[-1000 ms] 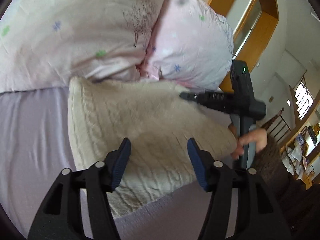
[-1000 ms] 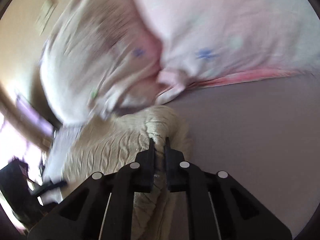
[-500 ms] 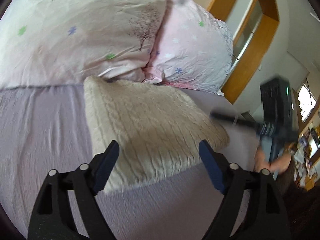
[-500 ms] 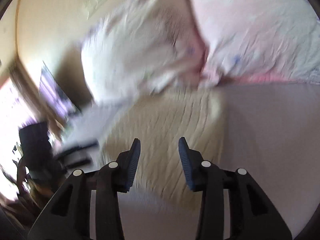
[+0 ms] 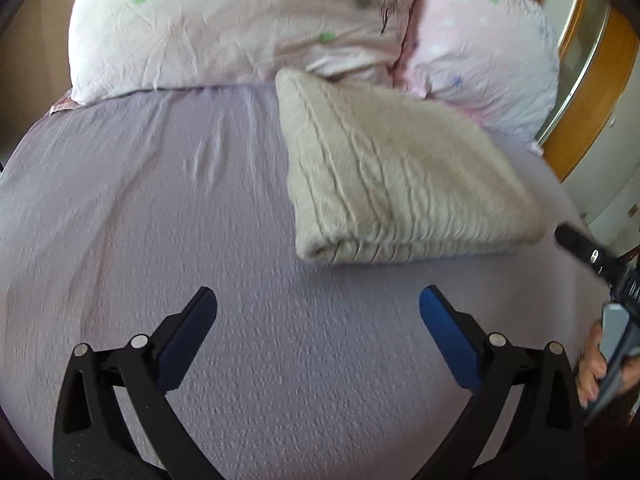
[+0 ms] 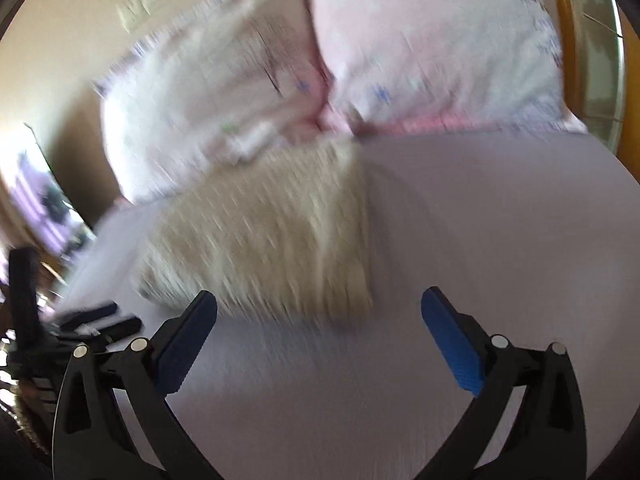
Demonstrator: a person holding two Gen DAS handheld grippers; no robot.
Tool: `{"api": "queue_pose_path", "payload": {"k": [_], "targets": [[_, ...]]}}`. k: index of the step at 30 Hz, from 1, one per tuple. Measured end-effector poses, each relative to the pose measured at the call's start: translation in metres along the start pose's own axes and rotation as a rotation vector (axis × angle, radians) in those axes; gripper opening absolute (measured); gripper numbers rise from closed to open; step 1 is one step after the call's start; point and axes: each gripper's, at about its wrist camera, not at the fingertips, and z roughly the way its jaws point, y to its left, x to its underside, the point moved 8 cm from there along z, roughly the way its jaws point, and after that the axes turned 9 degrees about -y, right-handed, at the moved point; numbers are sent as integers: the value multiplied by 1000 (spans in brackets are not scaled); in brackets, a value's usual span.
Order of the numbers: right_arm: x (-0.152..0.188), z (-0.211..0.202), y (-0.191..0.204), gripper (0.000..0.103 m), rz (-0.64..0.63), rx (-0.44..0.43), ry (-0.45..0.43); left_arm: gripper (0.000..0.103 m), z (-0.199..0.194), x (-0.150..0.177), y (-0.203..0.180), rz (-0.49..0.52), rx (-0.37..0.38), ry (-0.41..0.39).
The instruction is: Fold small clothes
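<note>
A cream cable-knit sweater (image 5: 396,176) lies folded into a thick rectangle on the lilac bed sheet (image 5: 160,200), its far corner against the pillows. It also shows, blurred, in the right wrist view (image 6: 272,236). My left gripper (image 5: 318,300) is wide open and empty, well short of the sweater's near edge. My right gripper (image 6: 319,300) is wide open and empty, just short of the sweater's near edge. The right gripper's tip shows at the right edge of the left wrist view (image 5: 580,244); the left gripper shows at the left edge of the right wrist view (image 6: 92,320).
Two pink-white flowered pillows (image 5: 240,24) (image 5: 480,40) lie at the head of the bed. A wooden frame with glass (image 5: 592,64) stands on the right. A beige wall (image 6: 80,40) is behind the pillows.
My right gripper let go of the sweater's edge and opened wide. Both grippers drew back from the sweater, which now lies folded by itself. The left jaws opened wider.
</note>
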Motion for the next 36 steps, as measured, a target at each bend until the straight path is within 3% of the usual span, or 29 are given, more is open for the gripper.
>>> {"api": "queue_pose_path", "payload": {"k": [4,11,17,36], "targets": [[25,25,11,102,-29,8,99,101,13,6,0,47,-71,35],[44,39,30,102,-145,84,151,101,20,14,-3,114,-147,46],[46,48,33,102,-210,133,165,101,18,14,-2,110,-147,11],[48,46,33,102,-206,134,165,101,18,14,-5,115,-148,7]]}}
